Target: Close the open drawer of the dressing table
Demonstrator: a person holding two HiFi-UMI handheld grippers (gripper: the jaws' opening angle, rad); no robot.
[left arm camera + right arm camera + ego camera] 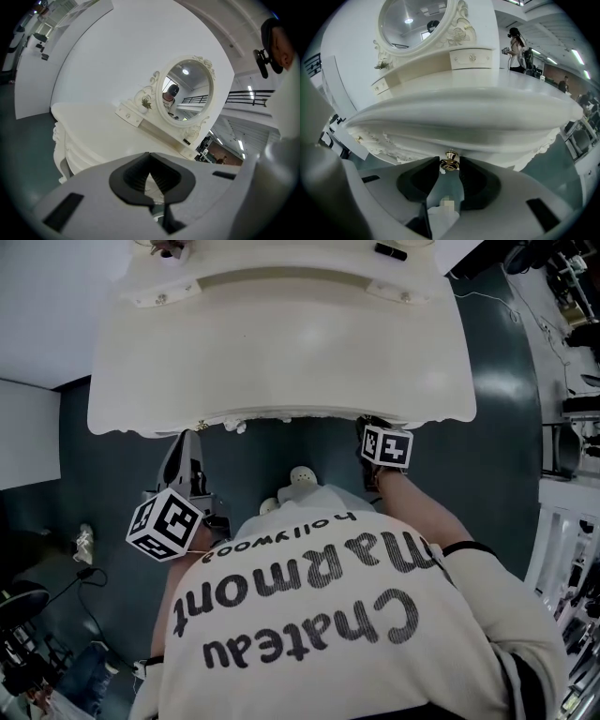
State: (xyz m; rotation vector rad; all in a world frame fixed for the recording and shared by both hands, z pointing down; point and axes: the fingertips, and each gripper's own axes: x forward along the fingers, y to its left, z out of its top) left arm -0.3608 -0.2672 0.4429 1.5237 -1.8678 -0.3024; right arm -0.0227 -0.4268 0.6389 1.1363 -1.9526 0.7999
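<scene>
Head view: dressing table (281,352), dark floor (502,437)

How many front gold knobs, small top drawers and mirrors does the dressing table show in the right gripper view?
Front gold knobs: 2
Small top drawers: 2
Oval mirror: 1
Total: 5

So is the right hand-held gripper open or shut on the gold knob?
Shut: jaws of the right hand-held gripper press both sides of the gold knob.
</scene>
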